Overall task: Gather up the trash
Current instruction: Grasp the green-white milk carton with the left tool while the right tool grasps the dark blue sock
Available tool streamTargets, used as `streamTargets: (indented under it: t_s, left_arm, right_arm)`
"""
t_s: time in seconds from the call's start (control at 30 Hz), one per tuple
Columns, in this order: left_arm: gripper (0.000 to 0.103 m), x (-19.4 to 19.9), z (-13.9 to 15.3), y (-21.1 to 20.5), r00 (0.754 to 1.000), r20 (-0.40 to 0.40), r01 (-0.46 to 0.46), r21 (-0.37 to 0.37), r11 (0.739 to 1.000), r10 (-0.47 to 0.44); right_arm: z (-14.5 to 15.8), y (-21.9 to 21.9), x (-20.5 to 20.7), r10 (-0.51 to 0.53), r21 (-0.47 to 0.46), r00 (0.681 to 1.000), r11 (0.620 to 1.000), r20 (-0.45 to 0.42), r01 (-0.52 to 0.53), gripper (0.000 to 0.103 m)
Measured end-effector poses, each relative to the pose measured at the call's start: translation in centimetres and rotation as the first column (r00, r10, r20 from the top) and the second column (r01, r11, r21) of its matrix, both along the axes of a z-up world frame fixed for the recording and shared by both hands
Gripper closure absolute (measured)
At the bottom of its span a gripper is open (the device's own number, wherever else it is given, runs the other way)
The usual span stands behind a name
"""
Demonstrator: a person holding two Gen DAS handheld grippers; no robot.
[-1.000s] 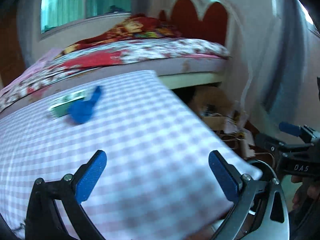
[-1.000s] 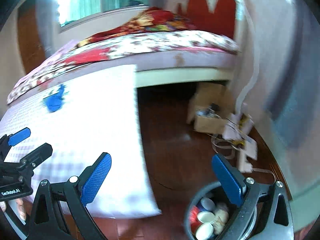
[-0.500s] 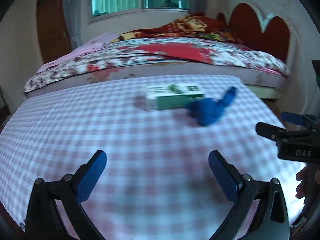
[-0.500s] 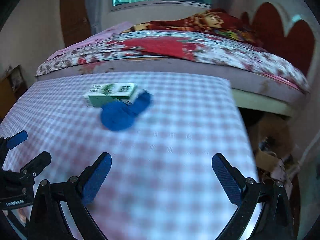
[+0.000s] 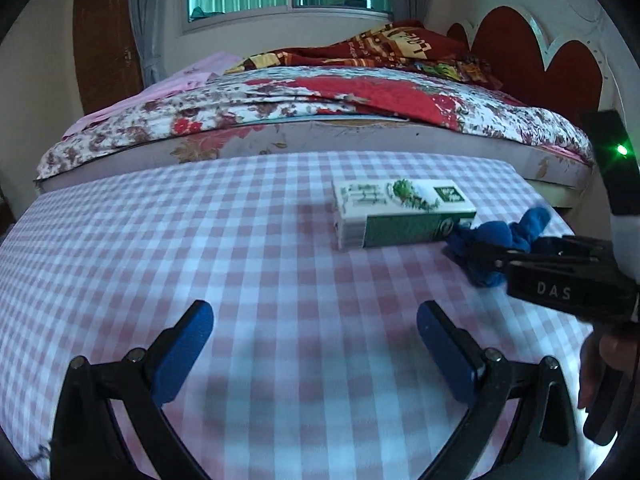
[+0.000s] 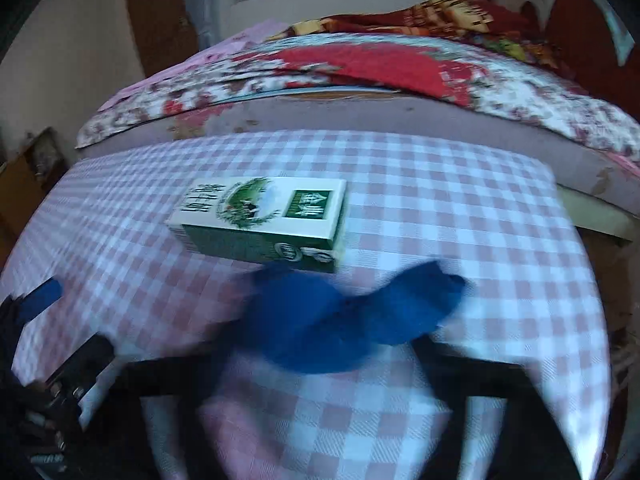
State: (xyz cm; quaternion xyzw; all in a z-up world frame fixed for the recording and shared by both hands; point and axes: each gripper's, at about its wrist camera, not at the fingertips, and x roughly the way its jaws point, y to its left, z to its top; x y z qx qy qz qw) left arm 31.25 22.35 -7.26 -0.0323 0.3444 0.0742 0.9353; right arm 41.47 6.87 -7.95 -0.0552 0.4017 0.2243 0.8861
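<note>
A green-and-white carton (image 5: 400, 216) (image 6: 260, 220) lies flat on the pink checked tablecloth (image 5: 200, 240). A crumpled blue wad (image 5: 496, 236) (image 6: 320, 320) rests just in front of its right end. My right gripper (image 6: 320, 360) straddles the wad and its jaws are closing with the wad between them. Motion blur hides whether the pads press on it. In the left wrist view, the right gripper (image 5: 492, 258) reaches in from the right onto the wad. My left gripper (image 5: 316, 344) hangs open over bare cloth, nearer than the carton, with nothing between its fingers.
A bed (image 5: 320, 120) with a floral cover and a red blanket runs along the table's far edge. Its red headboard (image 5: 520, 52) stands at the right. A person's hand (image 5: 608, 352) holds the right gripper. The cloth drops off at the right edge (image 6: 580, 260).
Both views swung from the floor and bin back over the table. The right gripper moved forward onto the blue wad and its fingers came inward. The left gripper stayed open.
</note>
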Motion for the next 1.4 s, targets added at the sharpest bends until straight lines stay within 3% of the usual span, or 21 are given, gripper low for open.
streamTargets:
  t_s: [0.2, 0.43, 0.47, 0.53, 0.57, 0.63, 0.73, 0.87, 0.97, 1.07, 1.17, 1.27, 1.4]
  left_arm:
    - [0.001, 4.3, 0.2, 0.0, 1.000, 0.004, 0.019, -0.036, 0.999, -0.018]
    - [0.002, 7.8, -0.3, -3.0, 0.991, 0.000, 0.133, -0.079, 0.988, -0.134]
    - [0.002, 7.7, -0.2, -3.6, 0.986, 0.011, 0.165, -0.102, 0.981, -0.164]
    - [0.002, 6.7, 0.2, -5.4, 0.956, 0.054, 0.292, -0.172, 0.941, -0.287]
    - [0.002, 5.9, 0.7, -6.1, 0.943, 0.087, 0.332, -0.171, 0.928, -0.322]
    - [0.002, 4.8, 1.4, -7.1, 0.941, 0.119, 0.328, -0.101, 0.939, -0.316]
    - [0.002, 6.1, 1.6, -7.5, 0.963, 0.062, 0.258, 0.050, 0.965, -0.261]
    - [0.001, 8.6, 1.5, -7.0, 0.961, 0.017, 0.271, 0.146, 0.951, -0.276]
    - [0.001, 10.6, 0.5, -6.4, 0.941, -0.019, 0.337, 0.113, 0.935, -0.337]
    - [0.001, 11.3, -0.8, -6.2, 0.911, -0.057, 0.406, -0.048, 0.912, -0.409]
    - [0.003, 9.2, -0.4, -7.3, 0.886, -0.020, 0.458, -0.111, 0.882, -0.463]
    - [0.010, 7.7, 0.1, -8.8, 0.889, -0.027, 0.454, -0.068, 0.888, -0.457]
    - [0.010, 8.9, 0.5, -9.9, 0.909, -0.039, 0.417, 0.005, 0.909, -0.416]
  right_arm:
    - [0.7, -3.5, -0.4, -0.085, -0.010, 0.995, 0.996, 0.043, 0.086, 0.052]
    - [0.7, -8.2, -0.6, -0.167, 0.003, 0.986, 0.986, 0.029, 0.167, 0.052]
    - [0.9, -9.0, -0.7, -0.181, 0.005, 0.983, 0.984, 0.033, 0.181, 0.052]
    - [1.0, -10.1, -0.8, -0.201, 0.008, 0.979, 0.980, 0.037, 0.201, 0.052]
    - [1.1, -10.6, -0.8, -0.211, 0.010, 0.977, 0.977, 0.038, 0.211, 0.051]
    - [1.2, -11.6, -0.9, -0.225, 0.013, 0.974, 0.974, 0.039, 0.225, 0.051]
    - [0.9, -12.1, -1.0, -0.229, 0.014, 0.973, 0.973, 0.031, 0.228, 0.051]
    - [0.8, -11.8, -1.2, -0.213, 0.006, 0.977, 0.977, 0.029, 0.213, 0.051]
    - [0.7, -11.9, -0.9, -0.216, 0.006, 0.976, 0.976, 0.019, 0.216, 0.051]
    - [0.8, -11.9, -0.5, -0.216, -0.003, 0.976, 0.976, 0.017, 0.216, 0.051]
    - [0.8, -12.1, -0.1, -0.215, -0.019, 0.976, 0.976, 0.031, 0.216, 0.051]
    - [0.7, -12.7, 0.0, -0.221, -0.014, 0.974, 0.975, 0.040, 0.222, 0.051]
    - [0.6, -12.8, 0.0, -0.222, -0.012, 0.974, 0.975, 0.046, 0.223, 0.051]
